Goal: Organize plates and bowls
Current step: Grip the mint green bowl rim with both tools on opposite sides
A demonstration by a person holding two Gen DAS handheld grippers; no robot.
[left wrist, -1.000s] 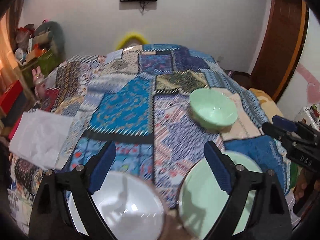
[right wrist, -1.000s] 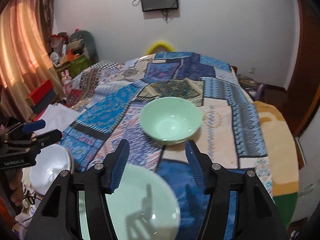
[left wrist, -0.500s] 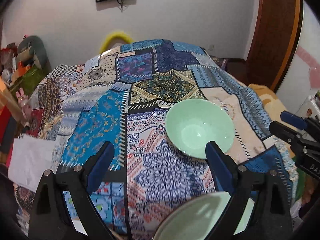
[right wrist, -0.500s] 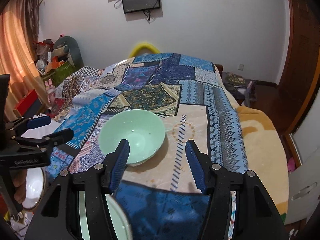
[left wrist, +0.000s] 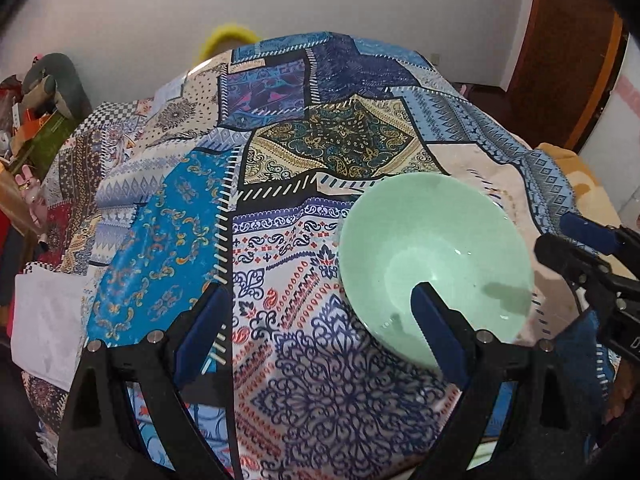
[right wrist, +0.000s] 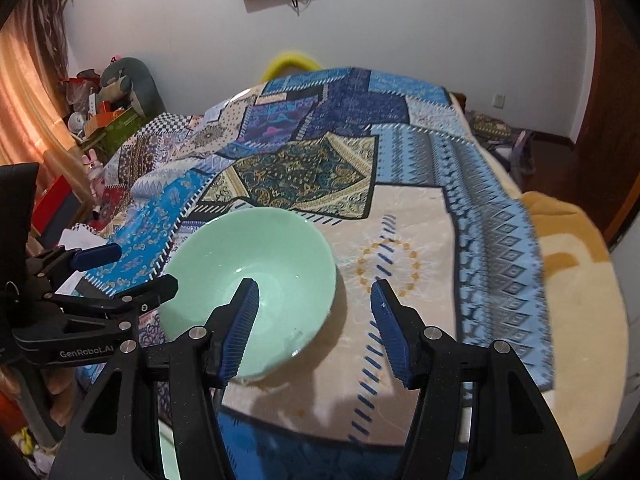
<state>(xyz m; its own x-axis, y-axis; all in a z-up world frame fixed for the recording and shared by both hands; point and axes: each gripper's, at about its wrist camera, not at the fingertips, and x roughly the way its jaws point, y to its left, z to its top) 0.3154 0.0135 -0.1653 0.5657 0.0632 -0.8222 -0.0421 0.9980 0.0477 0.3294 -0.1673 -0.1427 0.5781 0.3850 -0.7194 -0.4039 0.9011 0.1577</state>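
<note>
Your left gripper (left wrist: 316, 316) has its fingers spread wide and holds nothing; its right-hand finger (left wrist: 438, 330) shows in front of the near wall of the green bowl (left wrist: 432, 256), while the other finger is over bare quilt. Your right gripper (right wrist: 314, 316) is likewise spread wide and empty, and its left-hand finger (right wrist: 240, 328) overlaps the bowl's inside in its own view, the other finger standing over the pale patch just beside the bowl's rim. Whether either finger touches the bowl I cannot tell; both look to hover just above it.

The bowl sits upright and empty on the patchwork quilt (left wrist: 168, 248) that covers the bed, on the near half, between your two grippers, so each one flanks it from its own side.

As for progress, I judge the job is barely begun: the bowl is loose on the quilt, gripped by neither hand and stacked with nothing. A pale green edge (right wrist: 170, 456) peeks out at the bottom of the right view, probably a plate close to you, but too little shows to be sure. Gathering the bowl with the other dishes is yet to be done.
</note>
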